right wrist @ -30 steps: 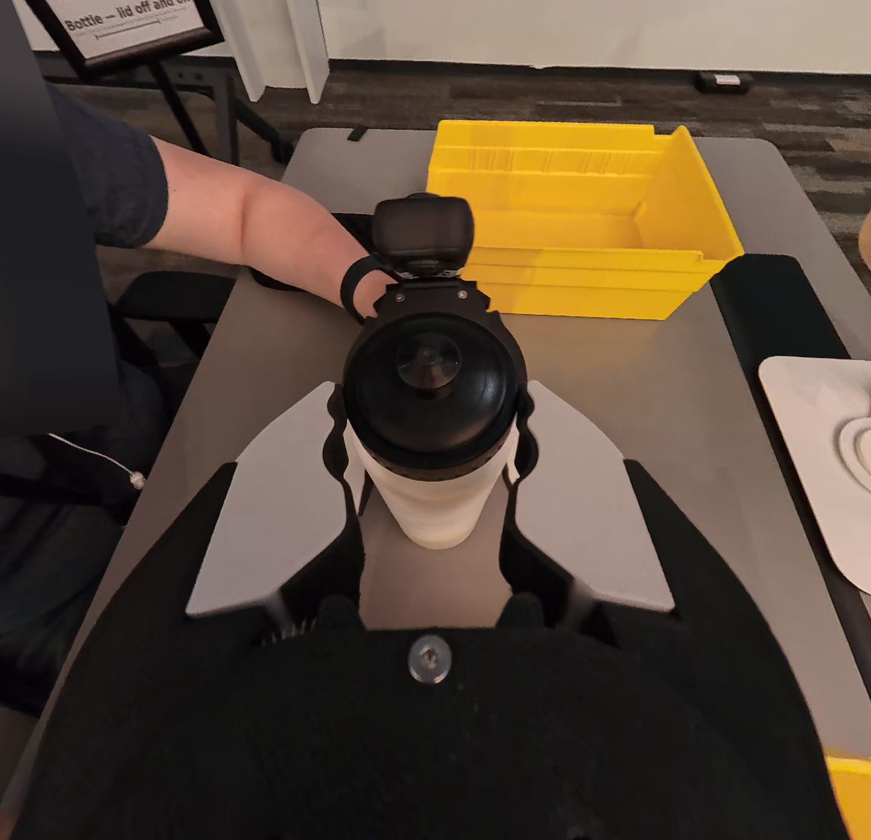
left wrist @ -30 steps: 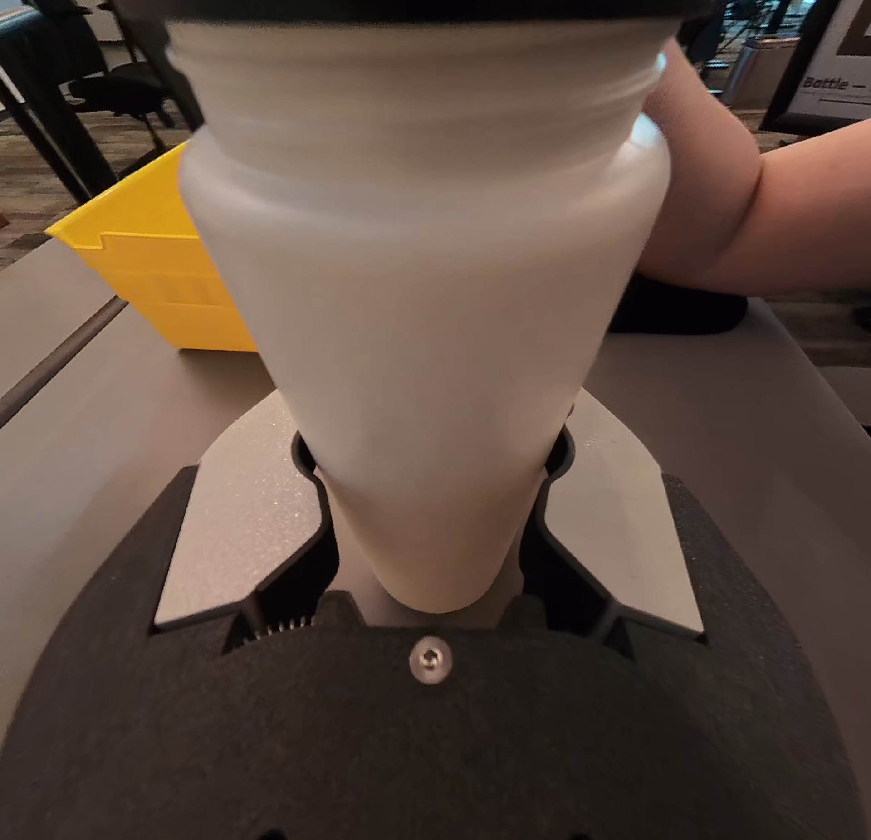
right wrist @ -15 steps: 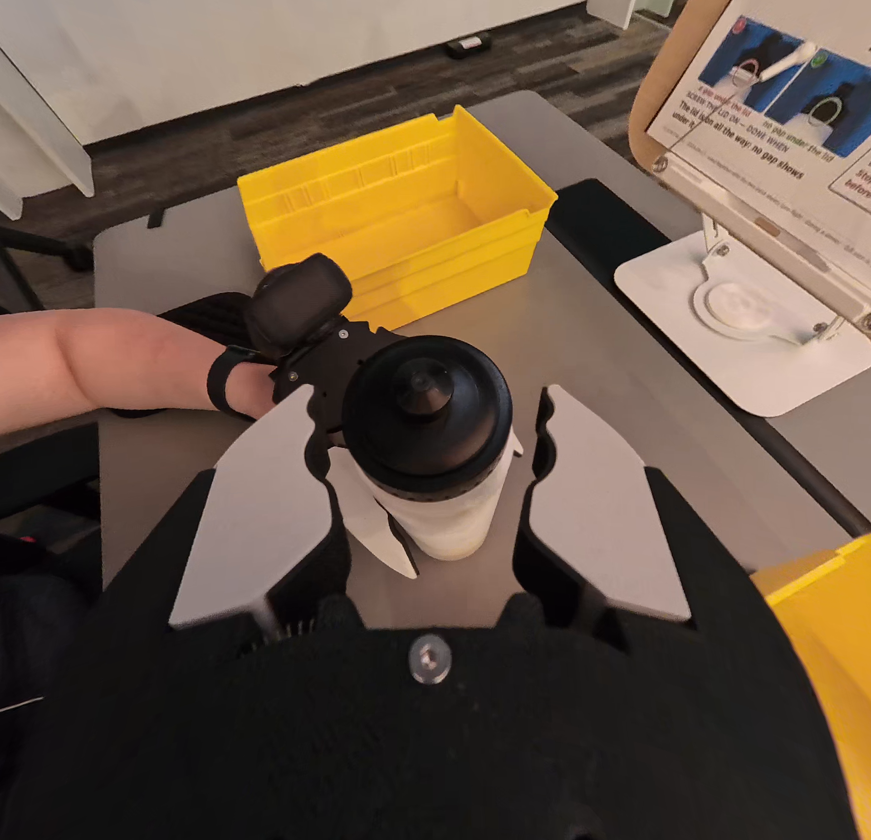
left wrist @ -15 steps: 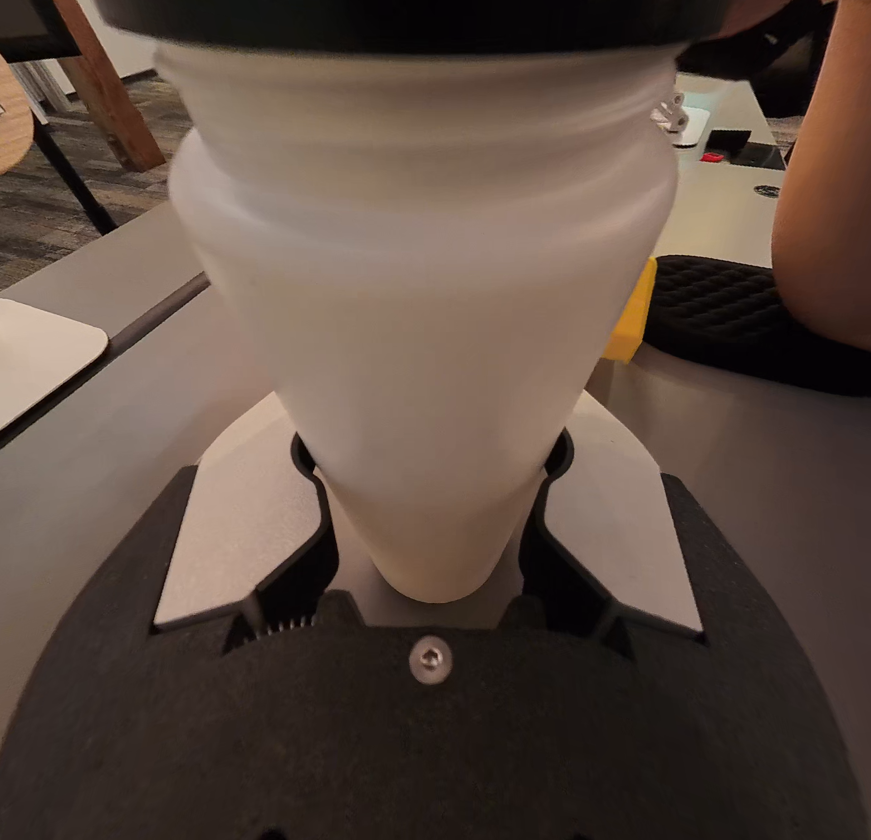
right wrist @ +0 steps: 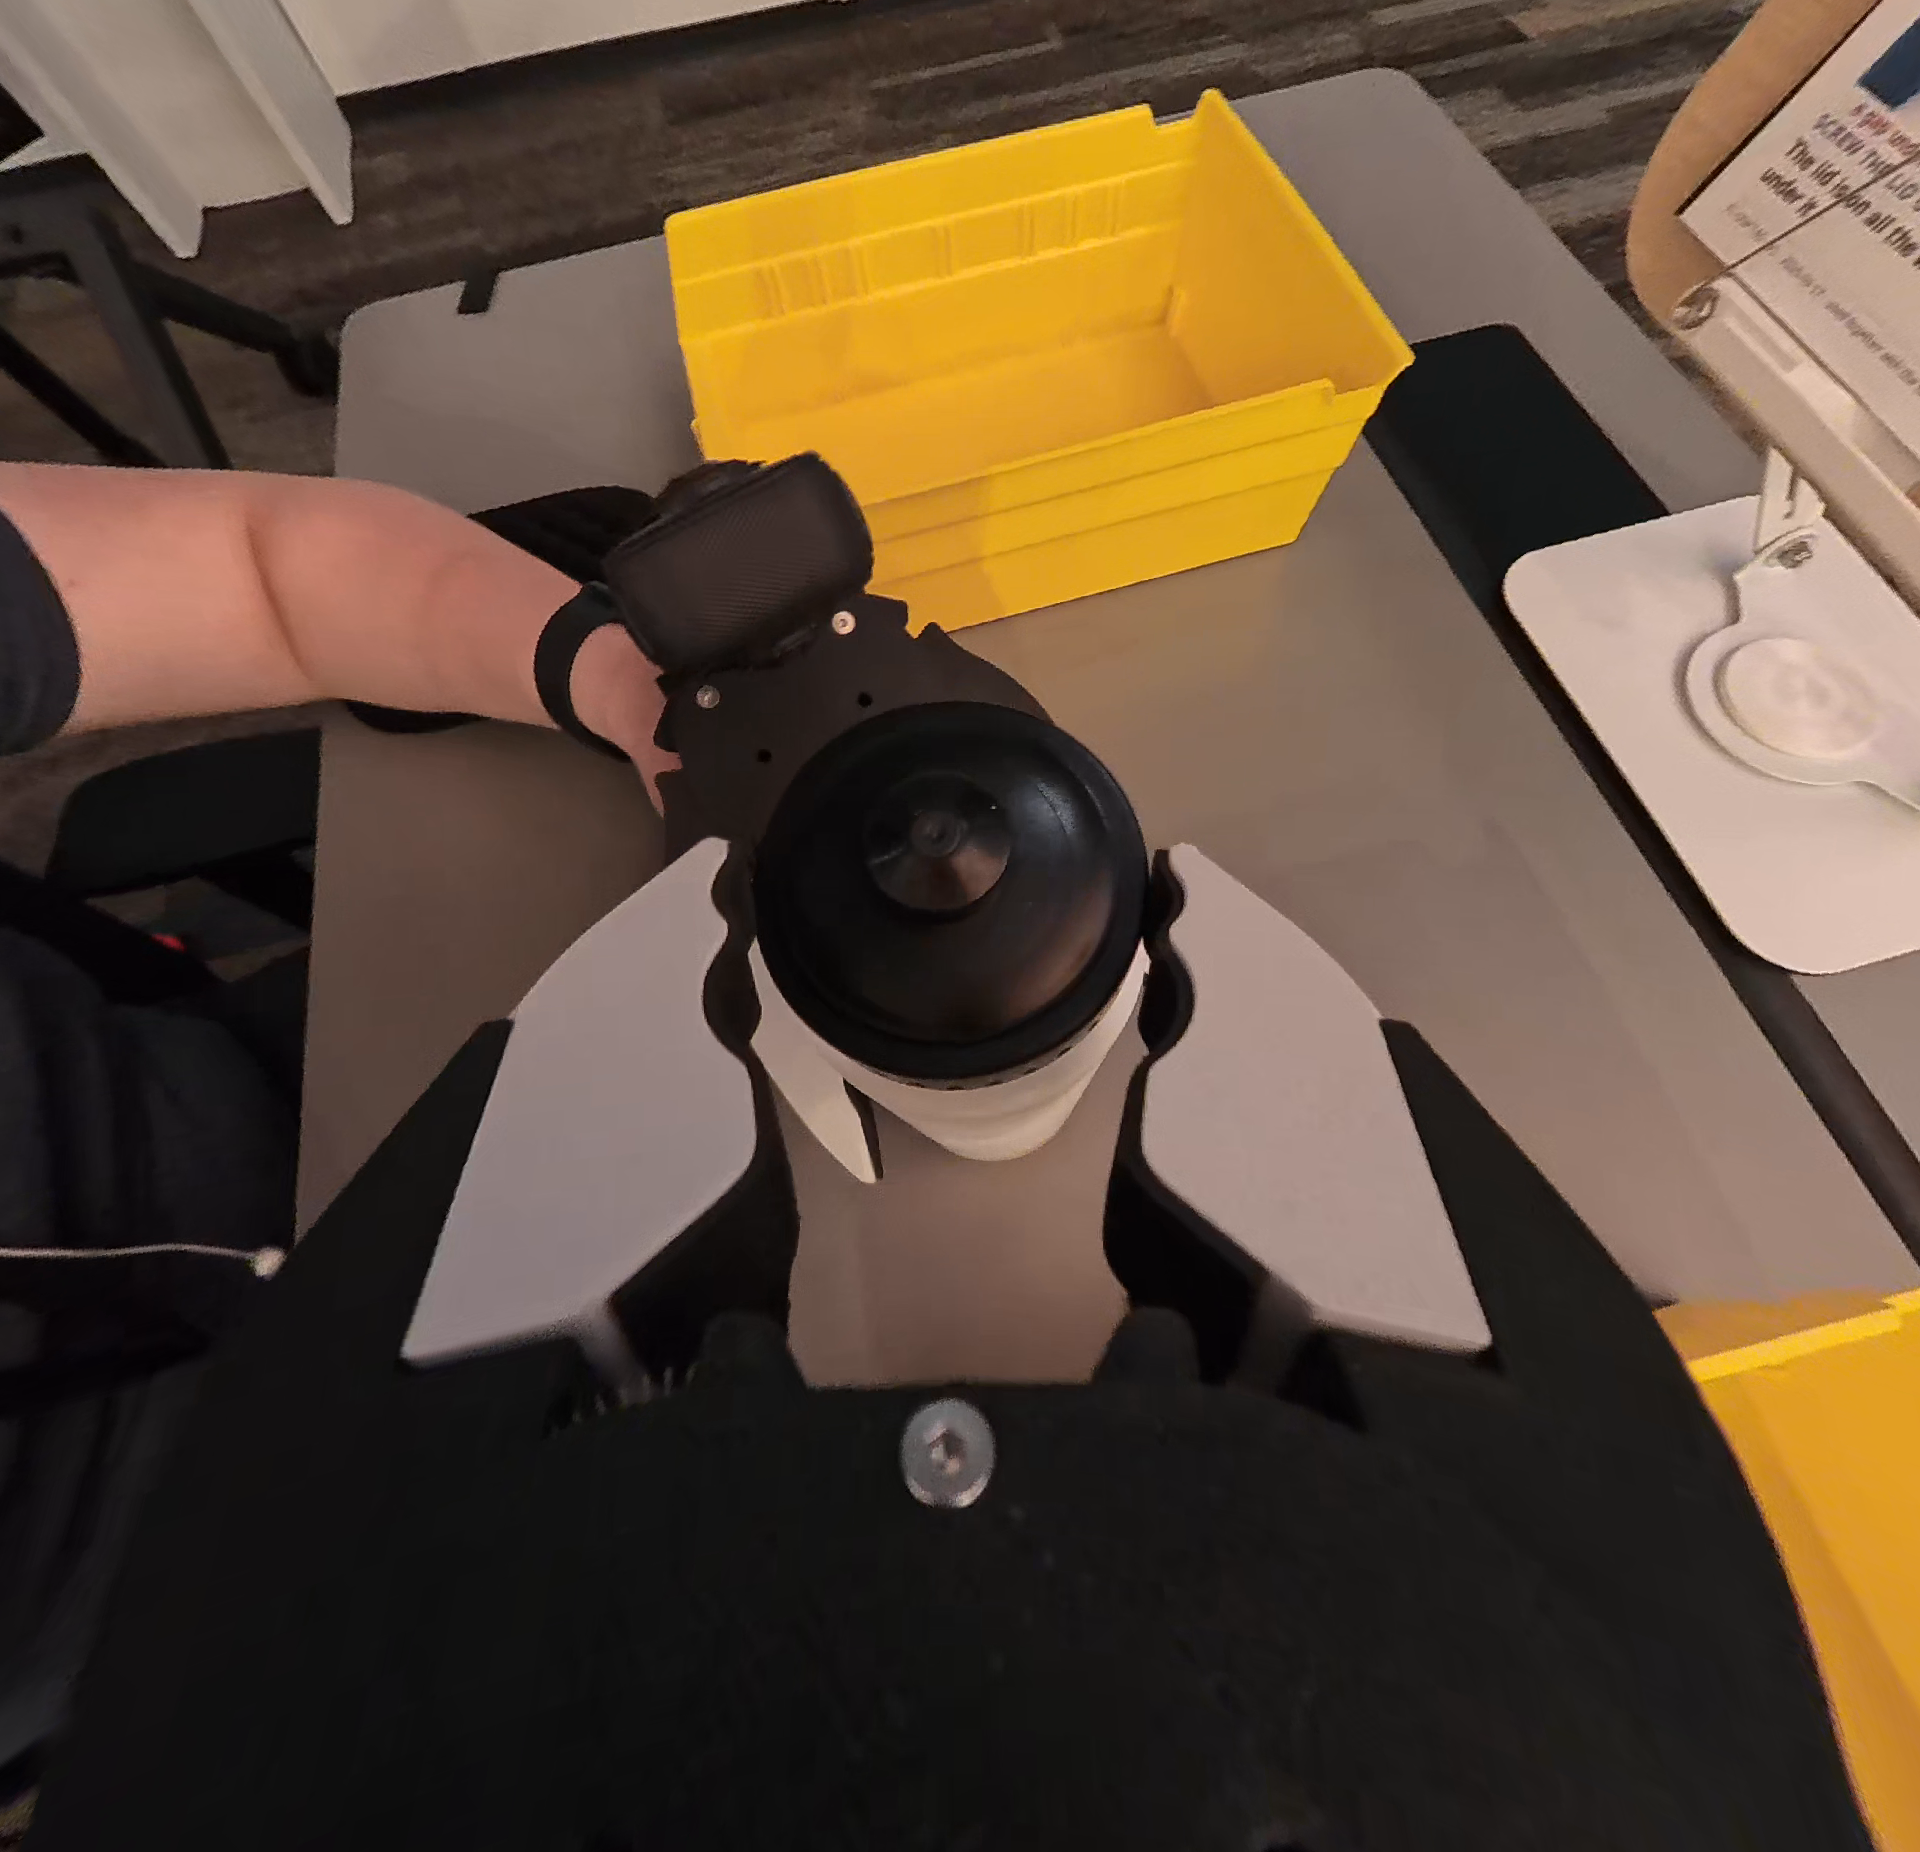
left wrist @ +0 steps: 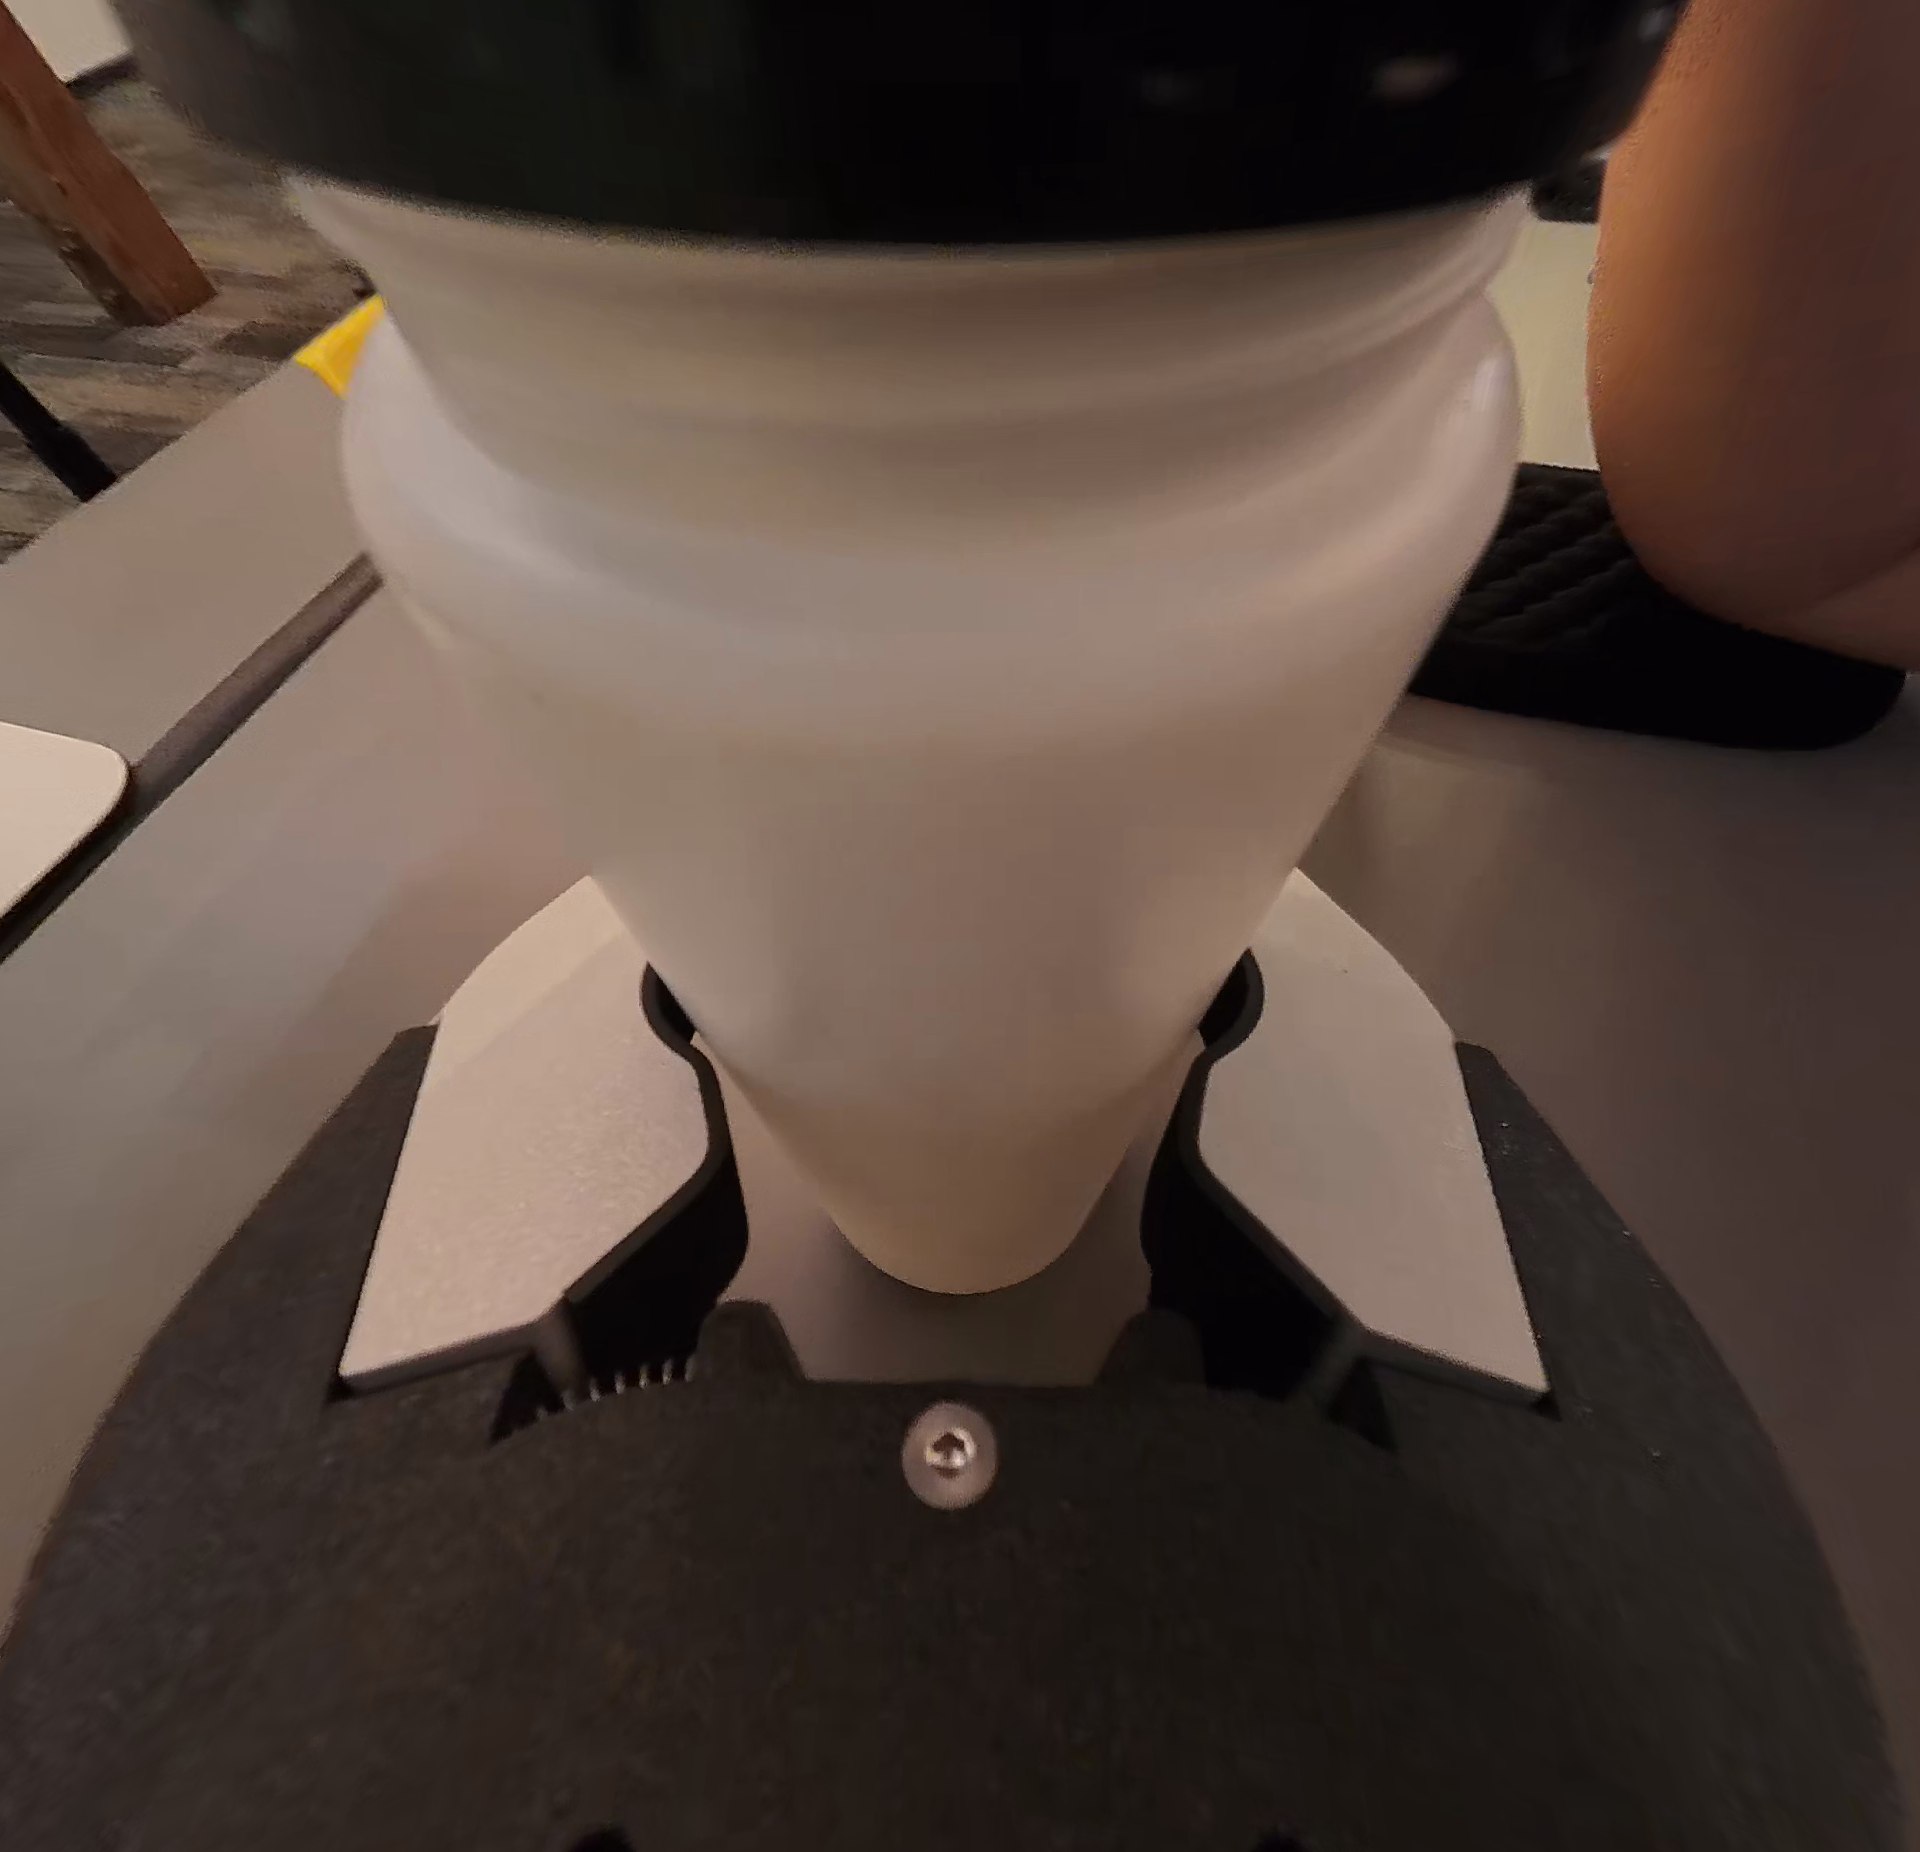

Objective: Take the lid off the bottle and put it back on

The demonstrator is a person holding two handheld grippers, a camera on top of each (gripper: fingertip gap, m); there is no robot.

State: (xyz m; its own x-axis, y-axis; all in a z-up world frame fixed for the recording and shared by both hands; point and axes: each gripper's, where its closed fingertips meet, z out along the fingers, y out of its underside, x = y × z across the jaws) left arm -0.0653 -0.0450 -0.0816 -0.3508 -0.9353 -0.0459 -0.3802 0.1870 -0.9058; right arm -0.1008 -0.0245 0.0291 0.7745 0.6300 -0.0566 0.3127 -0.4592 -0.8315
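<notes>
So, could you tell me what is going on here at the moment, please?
A person is working a white bottle with two handheld grippers. The left gripper is shut on the bottle's lower body, holding it upright over the grey table. The right gripper comes from above with its jaws on either side of the black lid, which sits on the bottle. A yellow bin stands behind.

From my right wrist view, bare tabletop [right wrist: 1299, 763] opens at 3 o'clock of the bottle [right wrist: 987, 1116]. A yellow bin [right wrist: 1018, 348] blocks 12 o'clock, the left tongs [right wrist: 831, 1106] and forearm [right wrist: 312, 597] crowd 10 o'clock, and a white stand base [right wrist: 1621, 659] sits farther right.
</notes>
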